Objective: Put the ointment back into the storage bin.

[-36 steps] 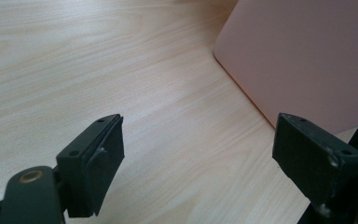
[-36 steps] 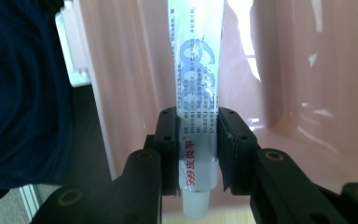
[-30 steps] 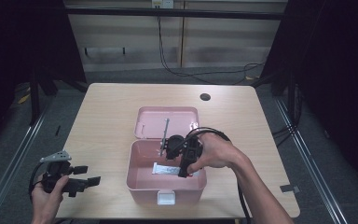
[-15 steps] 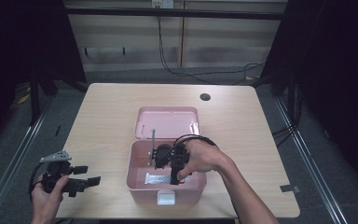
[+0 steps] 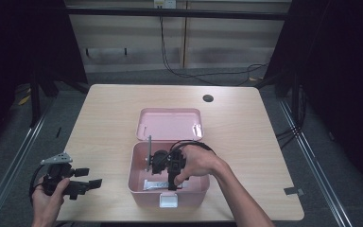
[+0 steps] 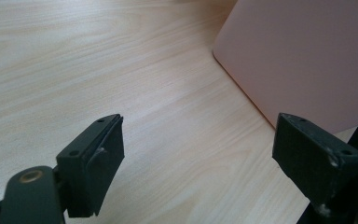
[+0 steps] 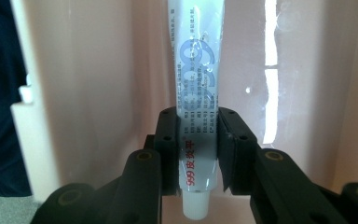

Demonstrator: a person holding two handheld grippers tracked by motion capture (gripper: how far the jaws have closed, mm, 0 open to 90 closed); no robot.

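Right gripper (image 7: 198, 140): reaches down into the open pink box (image 5: 137, 182), its jaws pinching a white ointment tube (image 7: 196, 93) near the cap end, the cap poking out below the pads
Tube position: in the right gripper view it runs straight up from the jaws with the box's pink inner surface close behind it; in the high view it lies along the floor of the box, near the front wall, under the right hand (image 5: 196, 163)
Right hand pose: wrist bent down over the box, gripper body tipped into it, cable looping behind the knuckles, forearm coming in from the bottom right
Lid (image 5: 170, 124): swung back and lying open behind the box
Left gripper (image 5: 82, 182): held low at the table's near left corner, well apart from the box, jaws spread with nothing between them; its own view shows bare wood and a corner of the pink box
Doing the step well: whether the tube is being lifted or set down can't be told; either way, I'd keep the squeeze light so the soft tube isn't crushed, and move straight up or down so the tube clears the walls and latch (image 5: 168, 202)
Risk: the grip sits near one end, so the long free end may droop or swing
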